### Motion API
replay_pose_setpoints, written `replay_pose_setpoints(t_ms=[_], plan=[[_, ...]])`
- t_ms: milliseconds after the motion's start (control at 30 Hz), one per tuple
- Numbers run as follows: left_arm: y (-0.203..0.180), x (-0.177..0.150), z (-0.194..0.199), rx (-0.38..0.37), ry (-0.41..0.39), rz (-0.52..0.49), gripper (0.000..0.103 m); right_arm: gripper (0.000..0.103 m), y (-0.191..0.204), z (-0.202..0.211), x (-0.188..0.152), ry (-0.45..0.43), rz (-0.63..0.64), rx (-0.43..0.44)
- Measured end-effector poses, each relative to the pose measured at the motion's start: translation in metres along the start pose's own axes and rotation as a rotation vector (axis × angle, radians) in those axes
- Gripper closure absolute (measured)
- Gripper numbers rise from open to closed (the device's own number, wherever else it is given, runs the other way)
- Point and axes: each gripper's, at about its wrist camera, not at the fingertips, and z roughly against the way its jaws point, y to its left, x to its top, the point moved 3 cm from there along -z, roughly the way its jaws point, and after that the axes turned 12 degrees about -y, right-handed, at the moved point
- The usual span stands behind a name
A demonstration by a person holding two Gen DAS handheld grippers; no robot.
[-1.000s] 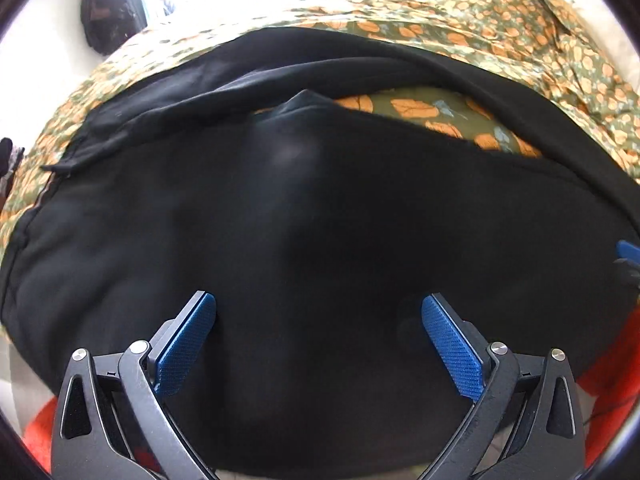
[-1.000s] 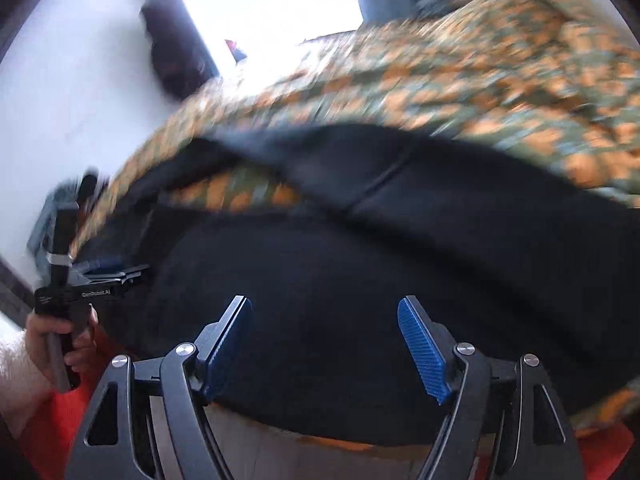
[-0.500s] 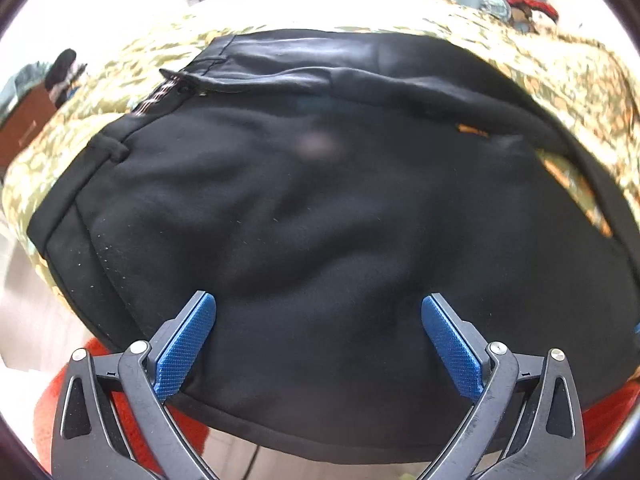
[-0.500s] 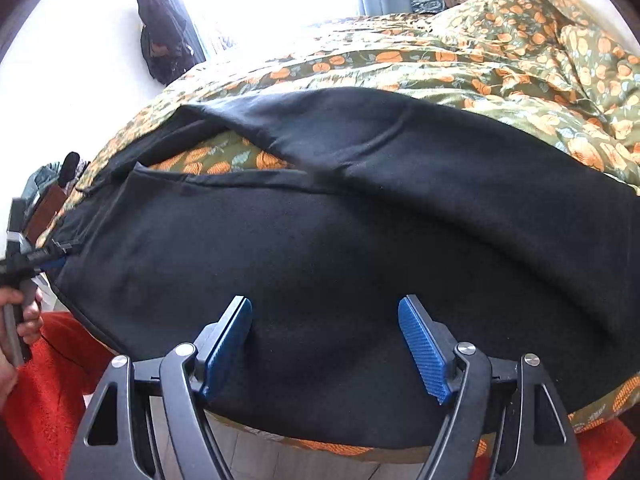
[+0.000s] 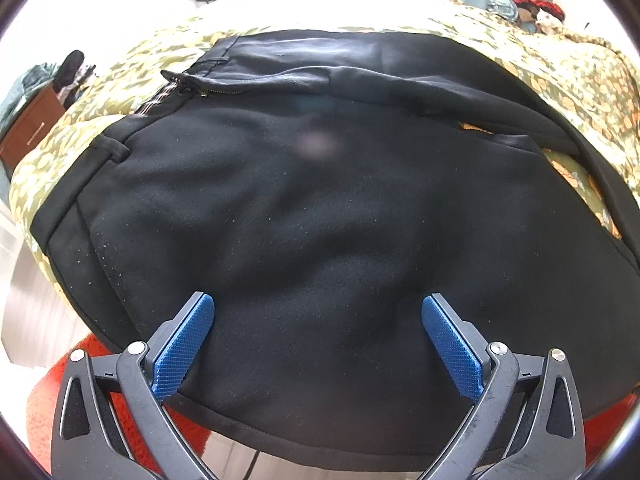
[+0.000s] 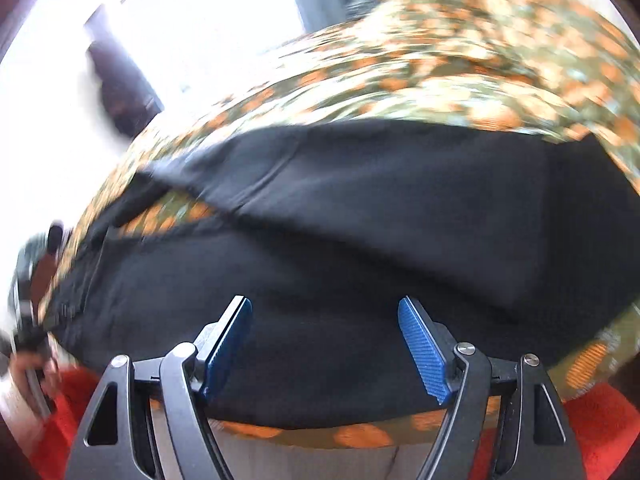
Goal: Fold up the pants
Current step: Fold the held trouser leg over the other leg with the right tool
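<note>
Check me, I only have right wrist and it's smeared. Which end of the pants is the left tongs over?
Observer: The waist end. In the left wrist view the left tongs hang open above the black pants, with the zipper fly lying open at the far left.
Operator: Holding any fabric?
Observer: No. Both blue pads are spread wide with only flat cloth showing between them.
Operator: Is the waist flat?
Observer: Mostly. A belt loop sits on the near waistband, and a ridge of cloth runs across just beyond the fly.
Operator: Legs stacked yet?
Observer: Not fully. A strip of the floral bedspread shows between the two legs at the right.
</note>
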Motion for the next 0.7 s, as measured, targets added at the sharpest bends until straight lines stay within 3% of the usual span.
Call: replay_pose_setpoints(t_ms=[100, 167, 300, 333, 400, 433, 533, 600, 700], plan=[[0.001, -0.001, 0.0, -0.011, -0.004, -0.001, 0.001, 0.029, -0.047, 0.017, 0.011, -0.069, -0.213, -0.058], [0.001, -0.001, 0.001, -0.013, -0.006, -0.005, 0.001, 0.029, -0.054, 0.03, 0.016, -0.095, -0.265, -0.058], [0.0, -0.001, 0.001, -0.004, -0.005, 0.002, 0.0, 0.028, -0.014, 0.04, 0.019, -0.056, -0.234, 0.104], [0.0, -0.001, 0.001, -0.001, -0.005, 0.004, 0.0, 0.028, 0.0, 0.034, 0.016, -0.022, -0.261, 0.185], [-0.001, 0.0, 0.0, 0.004, -0.004, 0.005, 0.0, 0.028, 0.01, 0.018, 0.01, 0.041, -0.332, 0.24], [-0.001, 0.0, 0.0, 0.005, -0.001, 0.003, 0.0, 0.029, 0.009, 0.009, 0.007, 0.075, -0.387, 0.229], [-0.001, 0.001, 0.0, -0.002, 0.002, 0.003, 0.0, 0.028, -0.003, -0.004, -0.002, 0.071, -0.569, 0.227], [-0.001, 0.0, 0.0, -0.002, -0.006, 0.001, 0.0, 0.028, -0.011, -0.013, -0.003, 0.085, -0.591, 0.198], [-0.003, -0.001, 0.0, 0.014, -0.016, -0.007, 0.0, 0.028, -0.035, -0.013, 0.009, -0.046, -0.598, 0.081]])
